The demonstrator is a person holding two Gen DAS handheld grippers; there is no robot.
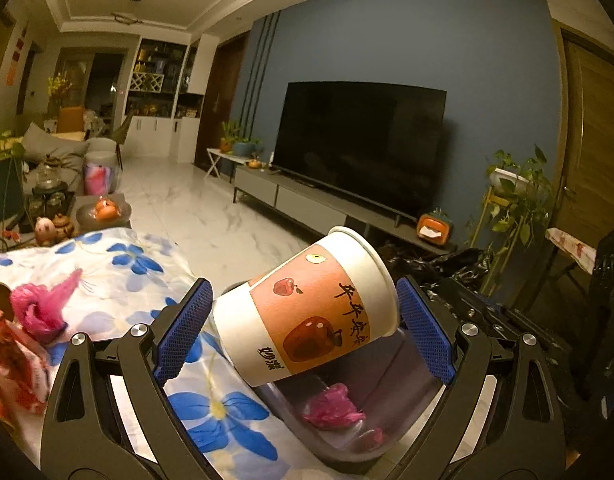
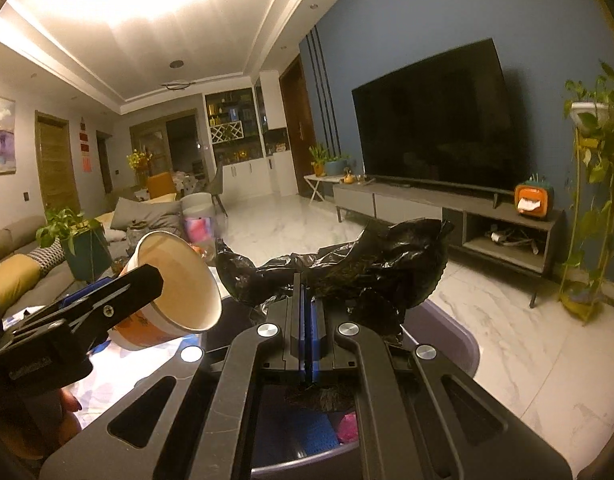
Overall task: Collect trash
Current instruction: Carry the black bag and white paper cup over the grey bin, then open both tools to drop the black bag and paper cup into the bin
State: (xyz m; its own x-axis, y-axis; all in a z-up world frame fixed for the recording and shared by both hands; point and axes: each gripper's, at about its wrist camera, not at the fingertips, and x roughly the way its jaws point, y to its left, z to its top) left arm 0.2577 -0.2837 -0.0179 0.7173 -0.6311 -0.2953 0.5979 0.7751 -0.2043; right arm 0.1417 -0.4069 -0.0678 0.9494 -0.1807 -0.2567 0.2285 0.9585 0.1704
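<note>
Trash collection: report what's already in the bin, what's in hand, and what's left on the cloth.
Done: crumpled pink trash already lies in the grey bin. In hand: the left gripper has a paper cup tilted between its jaws above the bin; the right gripper is shut on the black trash bag. Left: a pink wad and a red wrapper on the floral cloth.

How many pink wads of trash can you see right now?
3. One wad lies on the floral cloth, two sit in the bin: a big one and a small one. More may be hidden.
</note>
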